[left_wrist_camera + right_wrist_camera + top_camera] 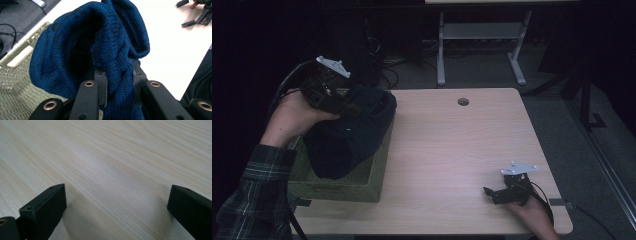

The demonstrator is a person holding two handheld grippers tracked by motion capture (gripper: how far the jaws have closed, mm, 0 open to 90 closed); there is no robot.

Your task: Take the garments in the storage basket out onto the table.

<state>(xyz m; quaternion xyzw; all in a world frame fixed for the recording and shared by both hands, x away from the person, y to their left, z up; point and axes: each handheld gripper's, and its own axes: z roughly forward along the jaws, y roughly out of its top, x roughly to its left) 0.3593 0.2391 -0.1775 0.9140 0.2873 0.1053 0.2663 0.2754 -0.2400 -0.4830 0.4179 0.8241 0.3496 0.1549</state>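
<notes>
A dark blue knitted garment (347, 132) hangs over a woven green basket (337, 187) at the table's left side. My left gripper (354, 109) is shut on a fold of it and holds it lifted above the basket. In the left gripper view the blue knit (100, 45) bunches up between the two black pads (101, 85), which pinch it. My right gripper (489, 192) rests low on the table near the front right corner. Its jaws stand wide apart over bare wood (117, 177), with nothing between them.
The light wooden table (462, 150) has a round cable hole (463, 101) near its far edge. Beyond the table stand the white legs of another desk (441, 55), with cables on the dark floor. In the left gripper view the right gripper (197, 17) lies far off.
</notes>
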